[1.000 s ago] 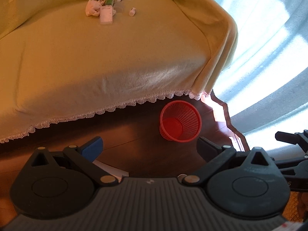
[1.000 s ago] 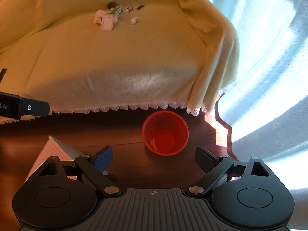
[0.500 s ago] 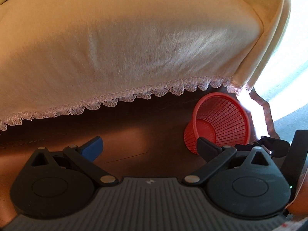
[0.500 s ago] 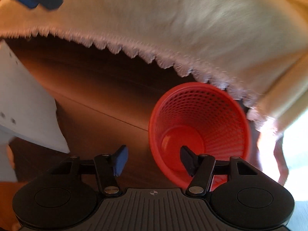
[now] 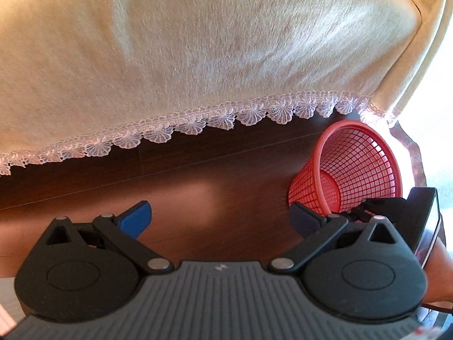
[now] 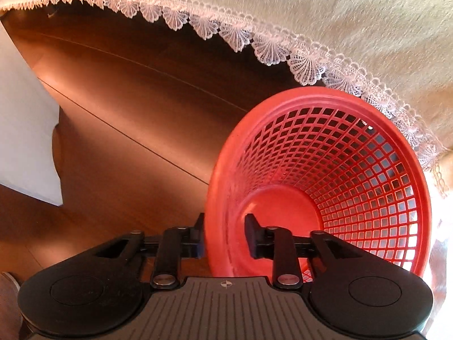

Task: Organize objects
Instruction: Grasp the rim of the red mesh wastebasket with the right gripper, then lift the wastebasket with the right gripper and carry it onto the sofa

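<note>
The round red plastic mesh basket (image 6: 368,170) stands on the dark wooden floor (image 6: 127,107) beside the lace-edged cream sofa cover (image 6: 339,14). The right hand-held gripper (image 6: 223,235) straddles its near rim, jaws just closing, pads not visibly pressing. The left hand-held gripper (image 5: 220,221) hangs released over bare floor.

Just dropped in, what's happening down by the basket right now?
The right gripper has come down over the near rim of the red mesh basket on the wooden floor. Its jaws have just been closing, one finger outside the wall and one inside; whether the pads already press on it is unclear. The left gripper hovers open beside it with nothing between its jaws. The basket looks empty, just below the lace-edged sofa cover.
</note>
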A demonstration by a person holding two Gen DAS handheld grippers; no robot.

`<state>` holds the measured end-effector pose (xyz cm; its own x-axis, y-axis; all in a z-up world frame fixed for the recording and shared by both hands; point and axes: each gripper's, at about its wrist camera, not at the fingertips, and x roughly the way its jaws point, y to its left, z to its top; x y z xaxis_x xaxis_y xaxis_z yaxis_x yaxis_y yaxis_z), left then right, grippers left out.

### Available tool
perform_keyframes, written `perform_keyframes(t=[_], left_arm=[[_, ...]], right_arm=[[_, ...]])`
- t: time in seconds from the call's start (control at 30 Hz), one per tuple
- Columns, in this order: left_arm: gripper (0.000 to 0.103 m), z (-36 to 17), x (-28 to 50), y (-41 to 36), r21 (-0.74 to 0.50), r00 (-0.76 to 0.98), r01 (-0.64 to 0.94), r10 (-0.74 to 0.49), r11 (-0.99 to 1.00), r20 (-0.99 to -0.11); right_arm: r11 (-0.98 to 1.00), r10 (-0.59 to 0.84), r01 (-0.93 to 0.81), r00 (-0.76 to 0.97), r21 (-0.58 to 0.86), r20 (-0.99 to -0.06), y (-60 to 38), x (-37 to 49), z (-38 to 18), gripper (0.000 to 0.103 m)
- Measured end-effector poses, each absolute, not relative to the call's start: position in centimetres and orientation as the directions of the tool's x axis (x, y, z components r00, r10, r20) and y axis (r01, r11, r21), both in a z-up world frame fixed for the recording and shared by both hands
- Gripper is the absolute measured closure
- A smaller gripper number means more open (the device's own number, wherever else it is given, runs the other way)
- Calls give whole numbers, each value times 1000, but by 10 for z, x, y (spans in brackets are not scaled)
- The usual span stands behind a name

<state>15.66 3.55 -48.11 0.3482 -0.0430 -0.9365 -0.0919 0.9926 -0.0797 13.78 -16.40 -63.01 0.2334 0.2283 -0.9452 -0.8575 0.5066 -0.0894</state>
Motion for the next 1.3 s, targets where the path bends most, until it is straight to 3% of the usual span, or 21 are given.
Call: perform_keyframes(t=[0.23,0.4,0.57,0.73,0.97,1.13,1.3], left_arm=[[2,-481,159,33,-99,352,-106,-56,989,-934],[2,-462,160,31,-94,330,-123,-49,988,-943],[2,-404,159,28,-97,312,-136,-50,986,-949],[2,-315,171,21,-86,319,-154,-32,984,-947],[2,-199,215,24,-110,423,-183,-23,977,-906],[2,-151,268,35,-112,497,-165,-16,980,-868],[2,-129,329,63,-114,552,-137,-20,984,-833]], right_arm=[[418,201,-897,243,-142,-949,-159,140,-638,102],[331,162,-923,259,-195,-952,-155,133,-610,102],[281,128,-933,268,-224,-955,-160,131,-528,102],[253,115,-938,272,-237,-955,-169,141,-405,102],[306,128,-882,412,-360,-902,-166,185,-256,102],[322,129,-834,508,-449,-851,-139,227,-204,102],[361,115,-793,560,-491,-820,-105,281,-192,102]])
